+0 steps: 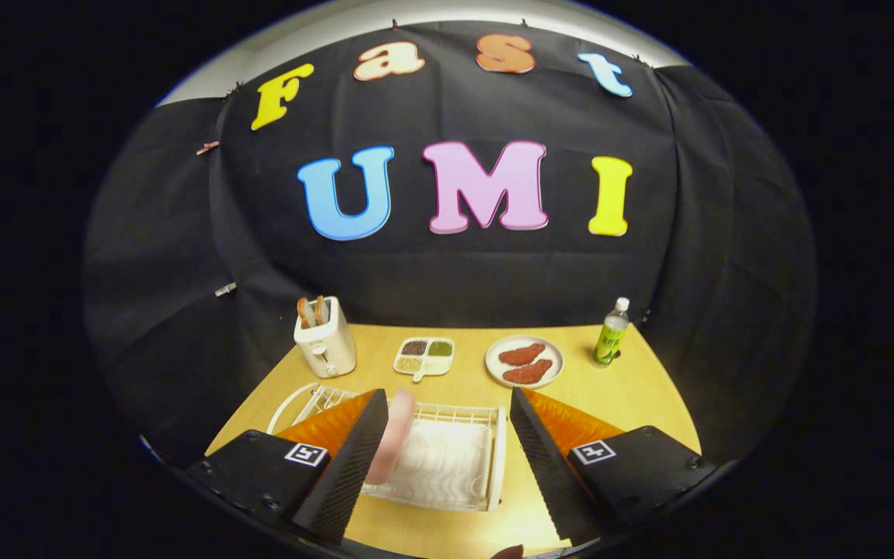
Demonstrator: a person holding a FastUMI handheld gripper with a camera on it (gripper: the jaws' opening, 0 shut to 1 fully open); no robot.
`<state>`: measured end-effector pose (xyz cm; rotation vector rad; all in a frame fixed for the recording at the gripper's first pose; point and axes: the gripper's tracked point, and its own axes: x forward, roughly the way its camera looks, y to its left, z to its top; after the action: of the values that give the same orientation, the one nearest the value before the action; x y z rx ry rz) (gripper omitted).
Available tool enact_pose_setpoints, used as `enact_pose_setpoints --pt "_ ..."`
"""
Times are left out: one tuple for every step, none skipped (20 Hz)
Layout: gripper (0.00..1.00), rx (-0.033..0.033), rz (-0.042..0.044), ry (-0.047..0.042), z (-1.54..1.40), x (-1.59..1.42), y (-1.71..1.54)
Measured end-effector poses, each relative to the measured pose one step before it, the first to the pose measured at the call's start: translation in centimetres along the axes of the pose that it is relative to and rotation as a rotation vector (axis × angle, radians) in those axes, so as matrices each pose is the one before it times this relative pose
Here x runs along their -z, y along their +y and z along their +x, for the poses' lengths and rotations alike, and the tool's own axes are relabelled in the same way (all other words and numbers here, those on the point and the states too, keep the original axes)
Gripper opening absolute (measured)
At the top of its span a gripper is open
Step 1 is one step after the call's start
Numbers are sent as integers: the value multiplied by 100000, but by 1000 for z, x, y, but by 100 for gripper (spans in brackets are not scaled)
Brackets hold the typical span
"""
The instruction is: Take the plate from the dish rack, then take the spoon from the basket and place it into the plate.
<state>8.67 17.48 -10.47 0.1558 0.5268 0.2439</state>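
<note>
1. Two steps appear to remain: the pink plate stands on edge in the white dish rack at lower centre of the frame, so the task looks barely begun.
2. The gripper hangs wide open above the rack, holding nothing; the plate sits just inside its left finger.
3. A white wire basket peeks out at lower left, behind that finger; no spoon can be made out.
4. Farther back on the wooden surface: a toaster with bread, a four-part dish of grains, a plate of meat and a bottle.
</note>
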Motion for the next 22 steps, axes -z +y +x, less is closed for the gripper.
enact_pose_setpoints --pt "98 86 1130 5019 1461 1020 571" --pt "97 -77 932 4818 1566 1142 511" --pt "96 257 1061 6032 1468 1140 433" --pt "95 -636 1181 5328 1531 1174 730" --pt "93 -1305 1390 4629 1305 867 643" --pt "92 -1310 1701 4537 1394 679 569" --pt "90 -868 1859 4372 1284 469 435" --pt "89 59 1861 4809 1279 520 38" --pt "88 619 1978 5230 953 890 39" --pt "86 445 2031 4918 1141 550 -32" --pt "84 1141 1510 4594 975 227 -186" --pt "81 977 1309 3675 843 181 24" --pt "76 960 431 4004 814 210 13" --pt "74 1634 -2 3835 819 490 -93" --pt "66 1172 106 3782 646 488 69" --pt "59 529 229 3308 447 483 238" --pt "51 564 -60 2493 497 330 181" --pt "44 1617 -41 1340 243 87 -75" --pt "40 1167 -508 -724 -108 -184 -163" --pt "38 1847 -1149 -9 -87 -38 -293" --pt "37 2115 -985 -488 -252 -32 -523" --pt "35 1829 -385 -1399 -203 -383 -466"
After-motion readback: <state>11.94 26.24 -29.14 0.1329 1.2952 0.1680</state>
